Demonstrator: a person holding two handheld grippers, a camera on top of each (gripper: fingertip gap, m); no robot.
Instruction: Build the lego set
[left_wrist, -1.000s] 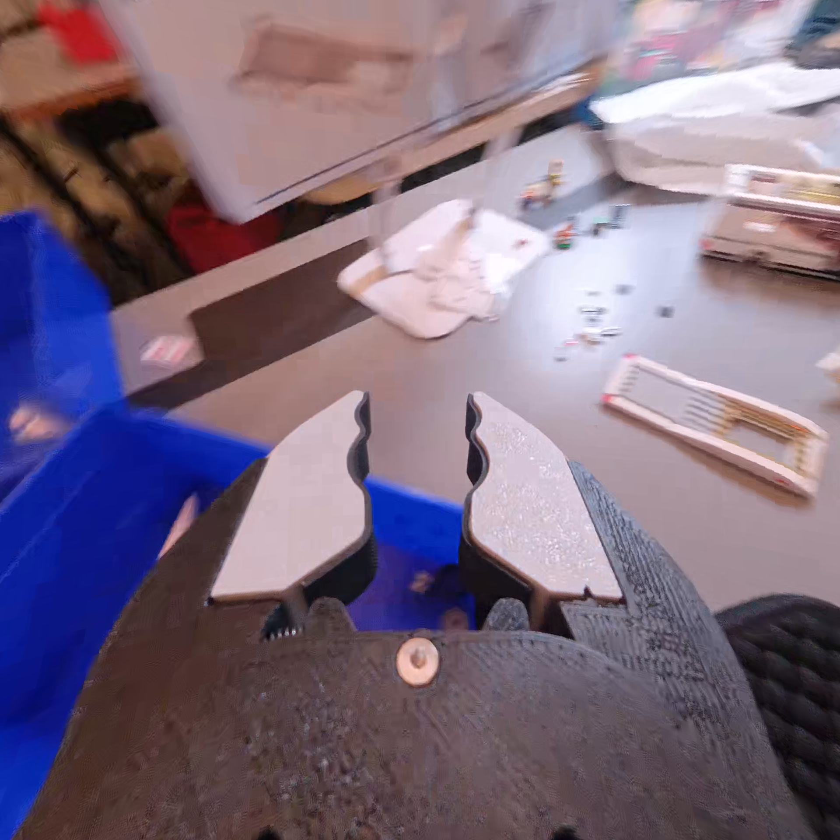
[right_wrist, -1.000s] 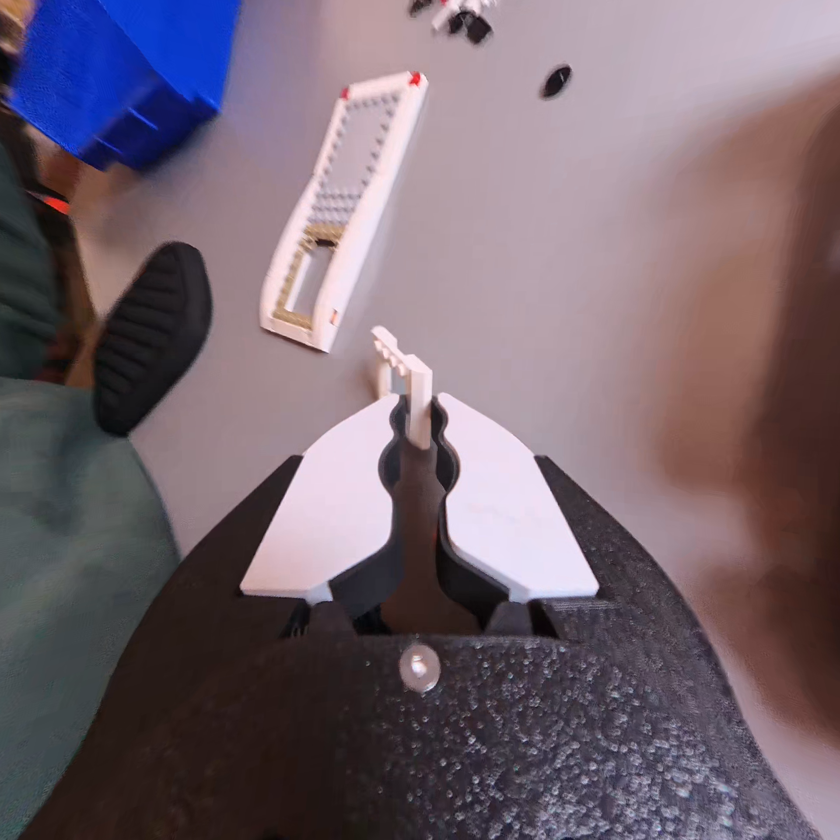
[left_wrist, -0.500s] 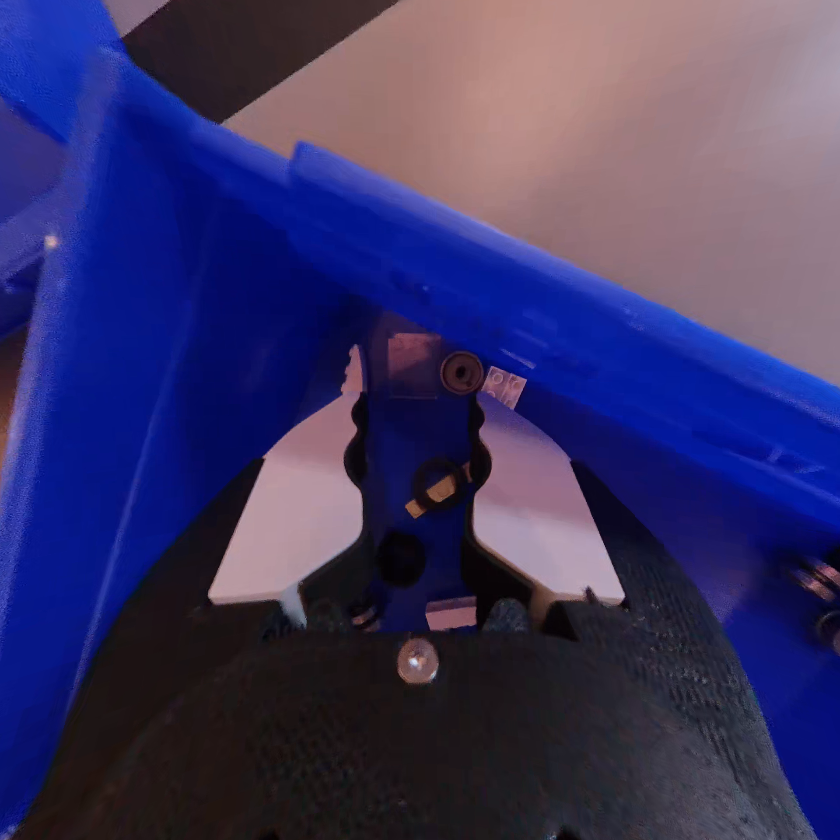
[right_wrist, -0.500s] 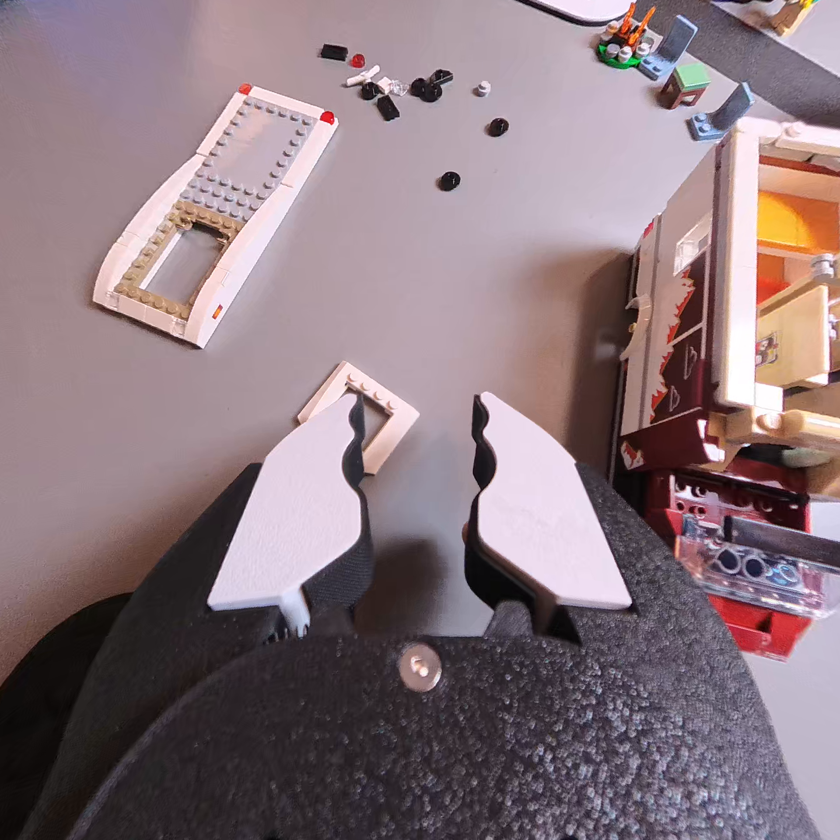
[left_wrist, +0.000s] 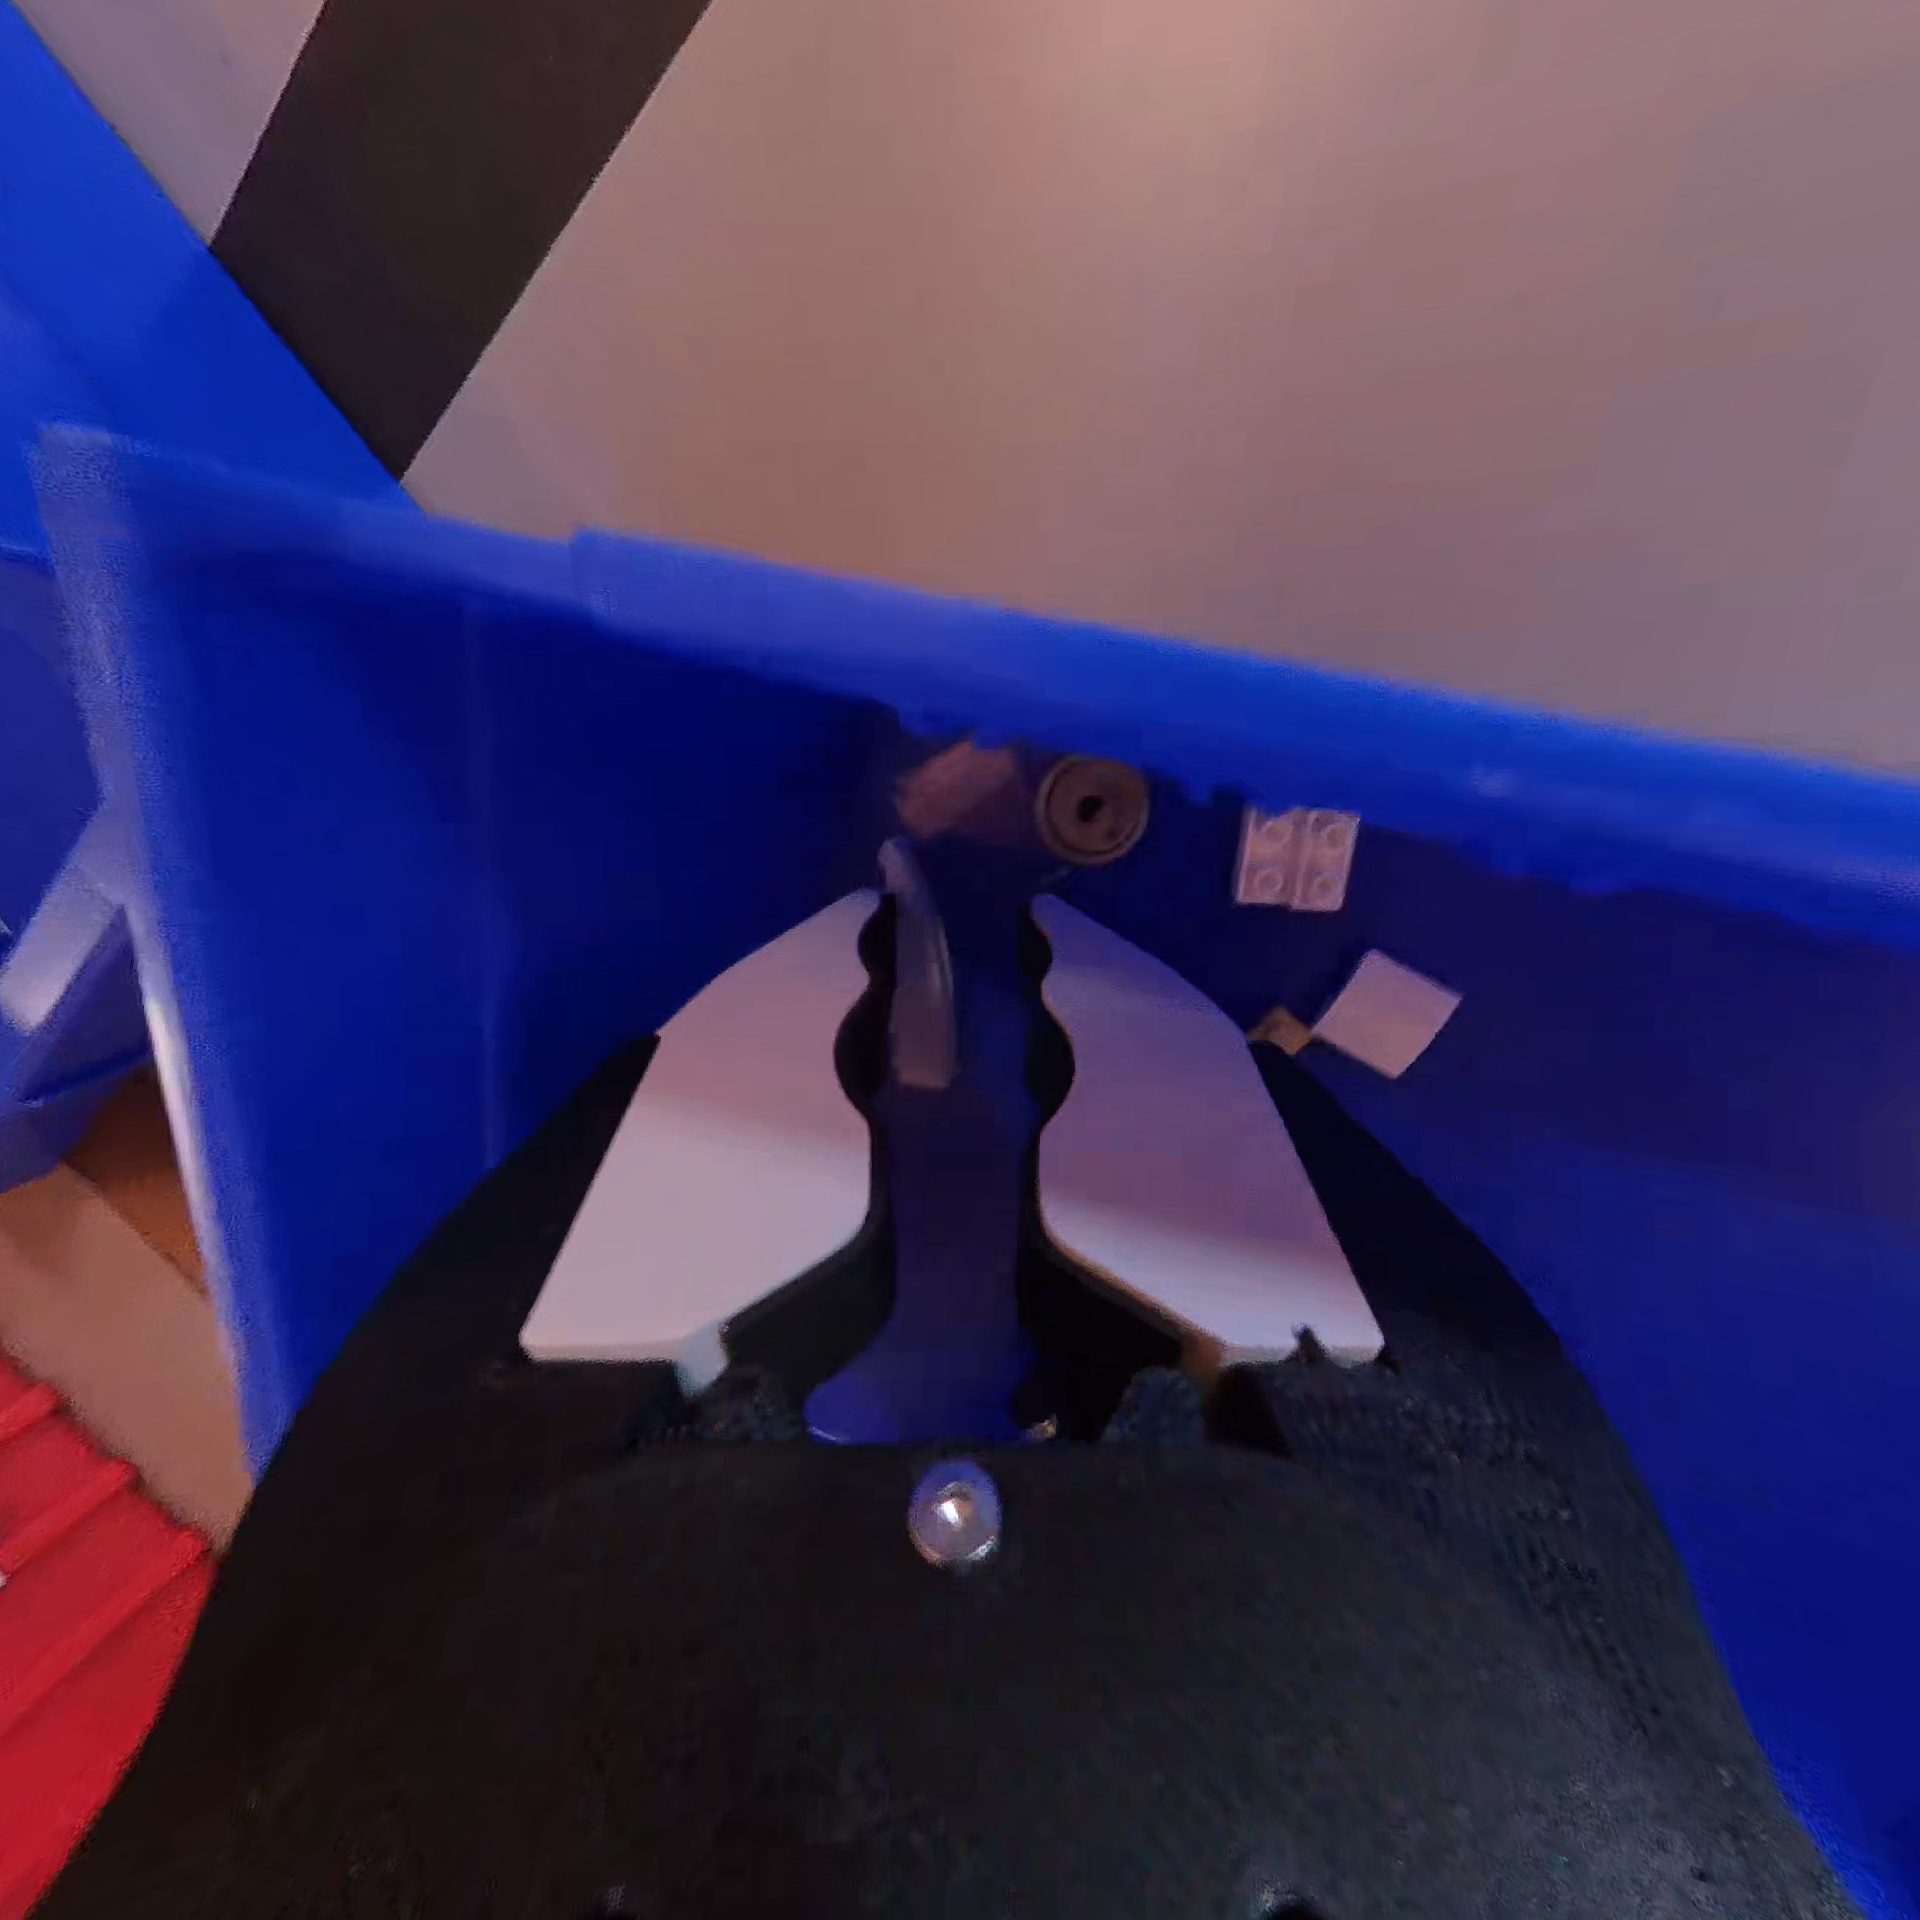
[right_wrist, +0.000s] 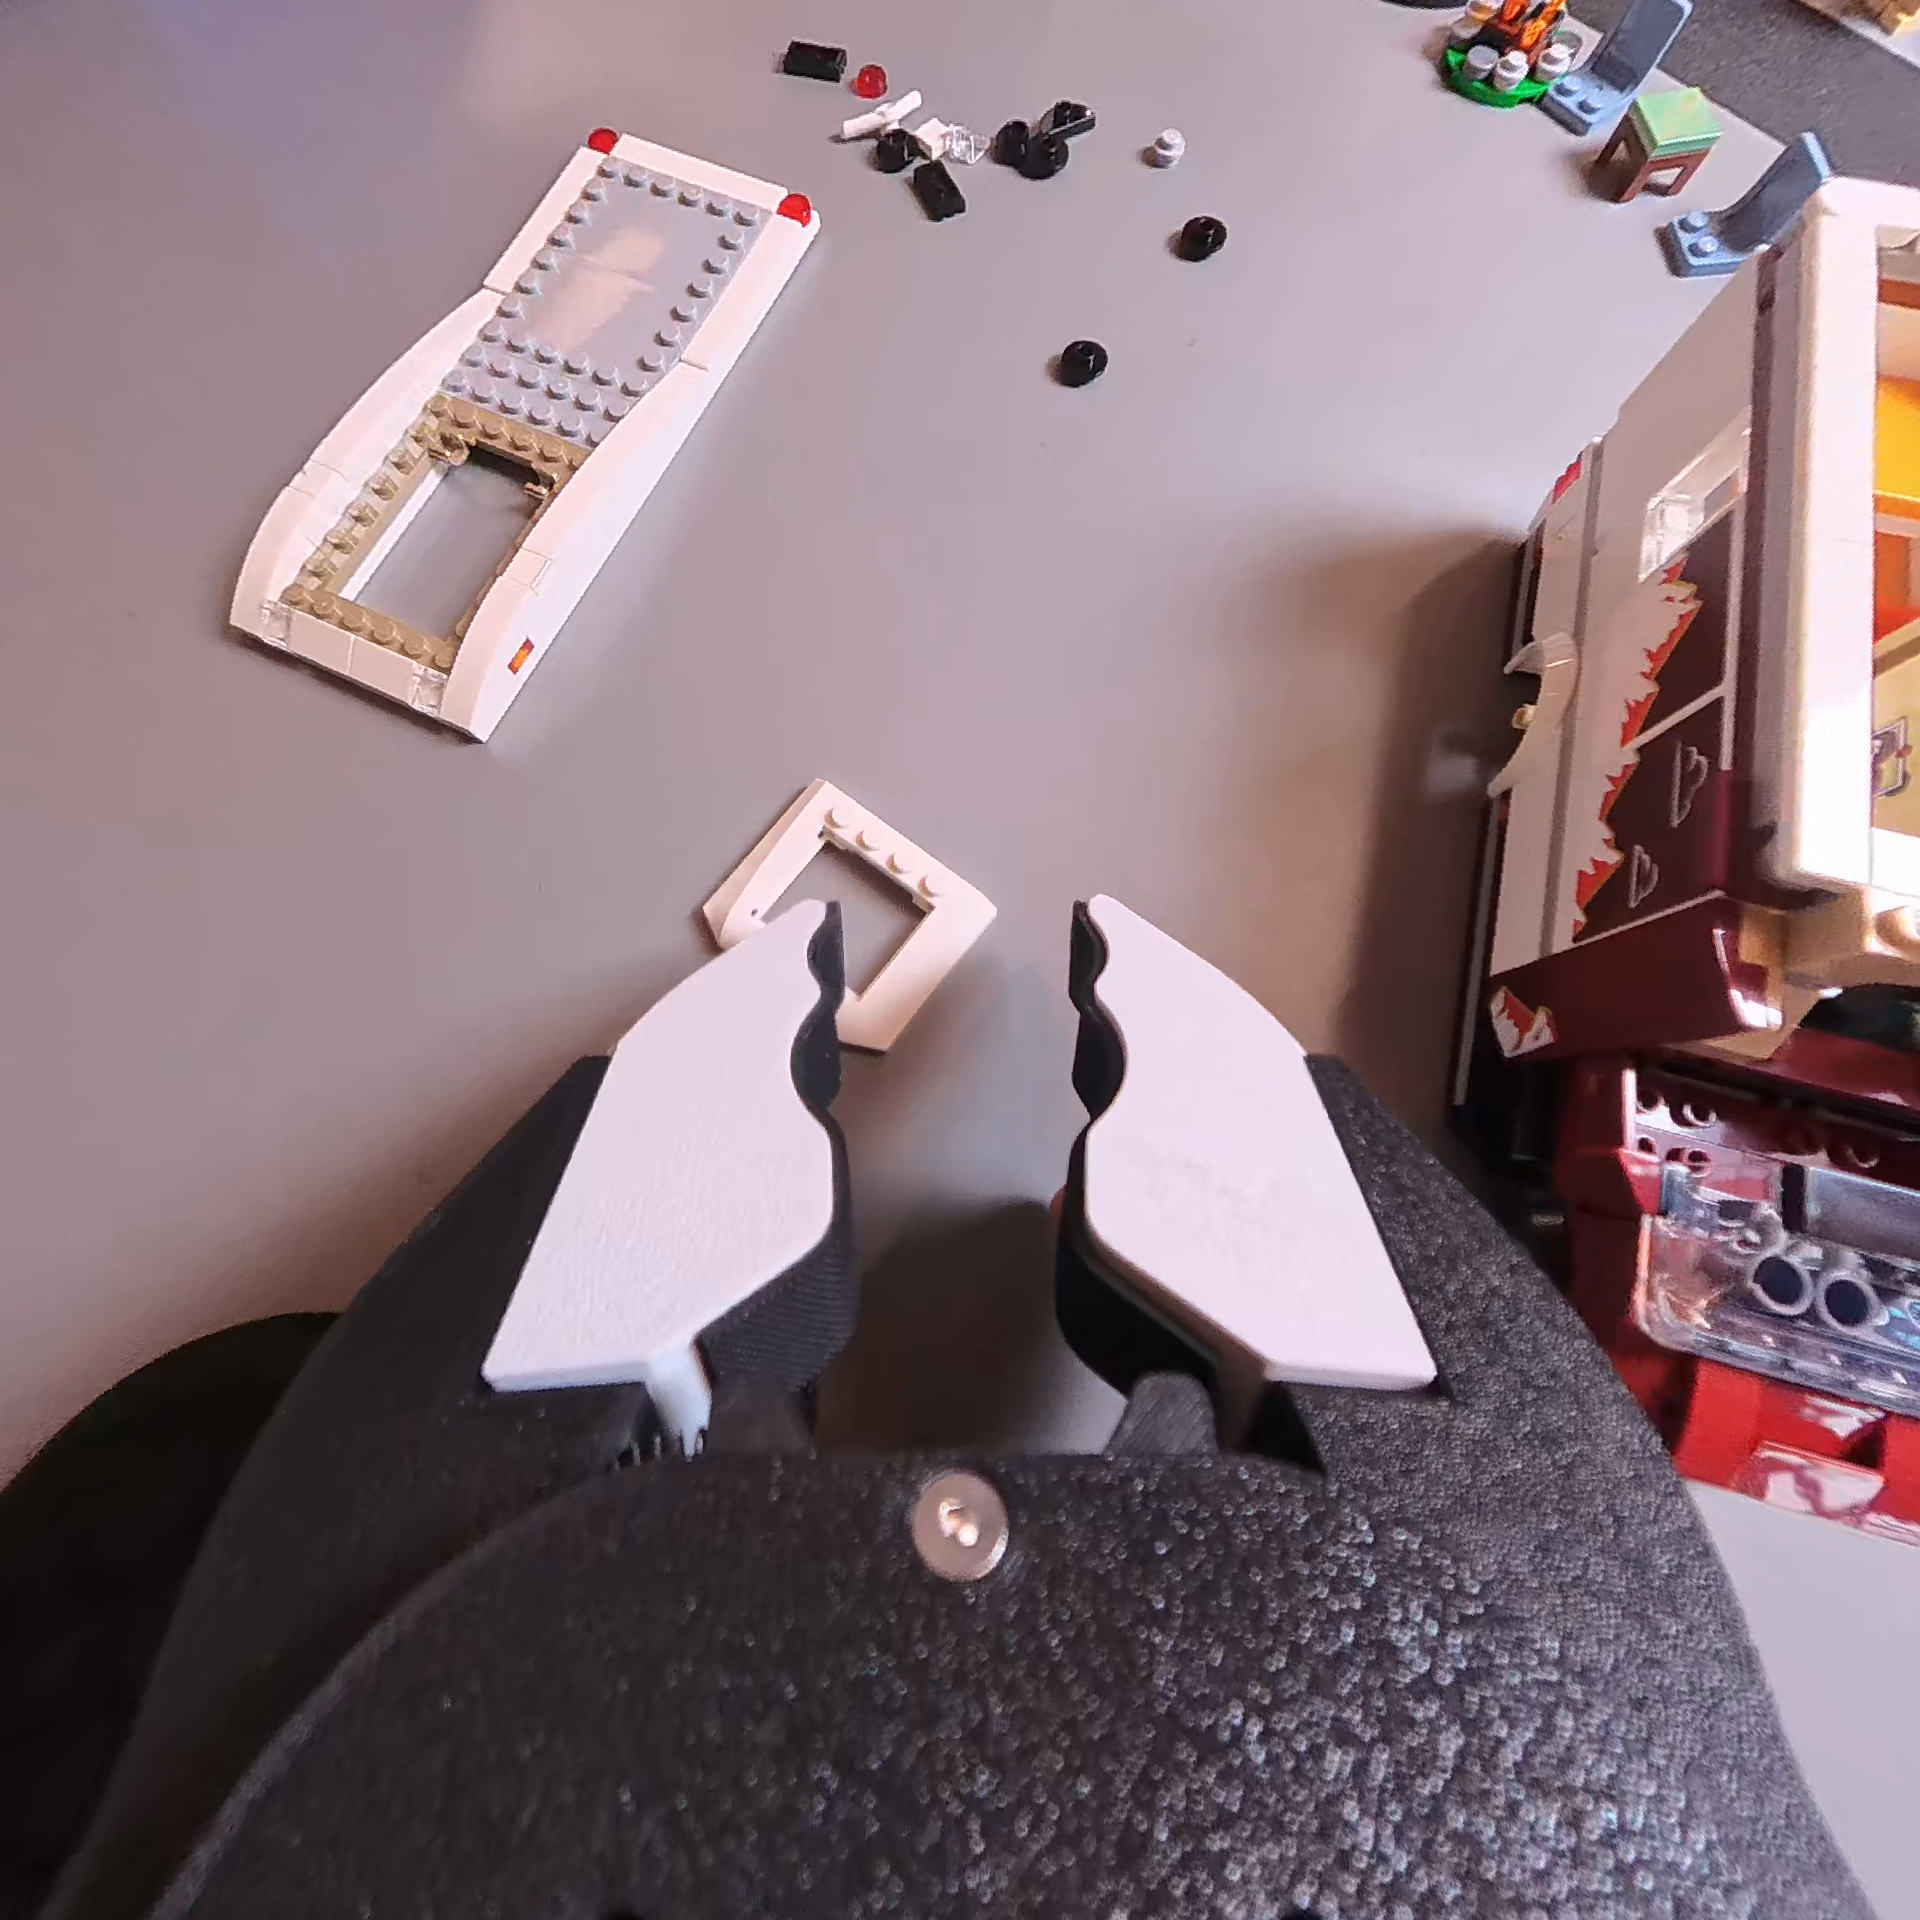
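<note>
The left gripper (left_wrist: 956, 914) reaches down inside the blue bin (left_wrist: 520, 831), probably to pick among the loose pieces there. Its jaws stand narrowly apart, and a curved clear piece (left_wrist: 923, 987) lies against the left finger; if both pads press it, I cannot tell. Beyond the tips, near the bin wall, lie a round dark piece (left_wrist: 1091, 808), a clear studded plate (left_wrist: 1297, 857) and a pale tile (left_wrist: 1387, 1013).

The right gripper (right_wrist: 956, 925) hovers over the grey table (right_wrist: 935, 582) with jaws spread and empty. A white window frame (right_wrist: 914, 914) lies flat under its left fingertip. Farther from this frame are a white studded panel (right_wrist: 540, 416), small black pieces (right_wrist: 997, 145) and, to the right, a brick vehicle model (right_wrist: 1714, 675).
</note>
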